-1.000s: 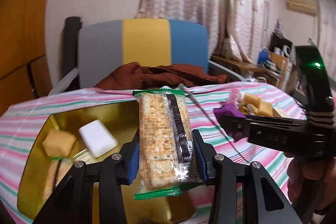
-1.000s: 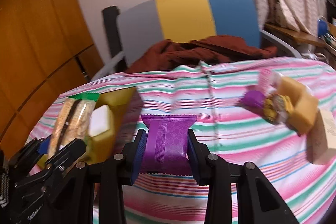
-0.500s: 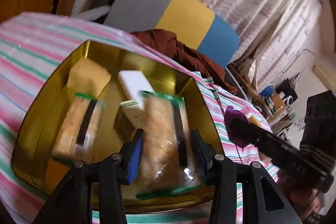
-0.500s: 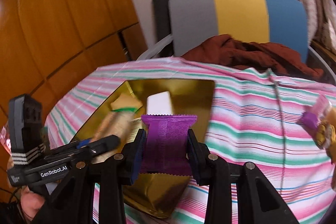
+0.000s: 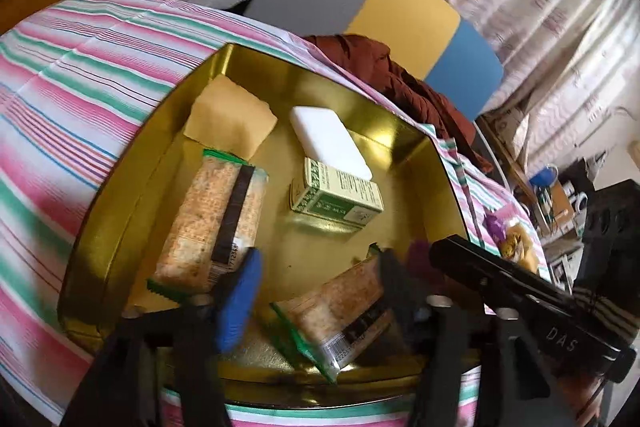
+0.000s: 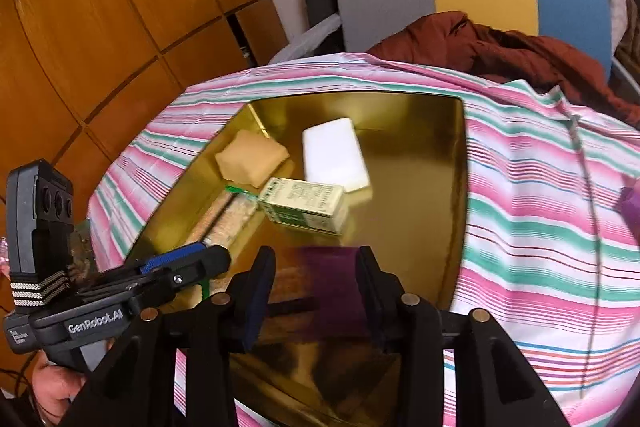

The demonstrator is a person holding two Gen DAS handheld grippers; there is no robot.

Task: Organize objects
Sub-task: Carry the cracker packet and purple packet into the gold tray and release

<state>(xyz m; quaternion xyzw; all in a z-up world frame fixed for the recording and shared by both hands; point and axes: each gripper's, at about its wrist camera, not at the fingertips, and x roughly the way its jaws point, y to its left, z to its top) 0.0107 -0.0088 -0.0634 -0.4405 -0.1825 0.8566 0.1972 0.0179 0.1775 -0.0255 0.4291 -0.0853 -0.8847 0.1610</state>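
Gold tin tray [image 5: 120, 223] is sitting on the striped tablecloth [image 5: 72, 75] and serving as the collecting place, which is why both grippers are hanging over its near end. Left gripper [image 5: 316, 295] is spreading its jaws, and the cracker packet [image 5: 344, 311] is lying tilted between them on the tray floor, apparently let go so it can settle beside a second cracker packet [image 5: 212, 219]. Right gripper [image 6: 316, 287] is opening too, though the blurred purple wrapper [image 6: 328, 291] is sitting between its pads with no gap visible, so I judge it gripped for now and about to be dropped into the free near corner. Farther in, a tan pouch [image 5: 230, 117], a white block [image 5: 330, 143] and a green-printed box [image 5: 336, 199] are resting close together, leaving that corner open. More snacks [image 5: 514, 243] are waiting on the cloth, well apart from the tray, so the sorting looks partway done
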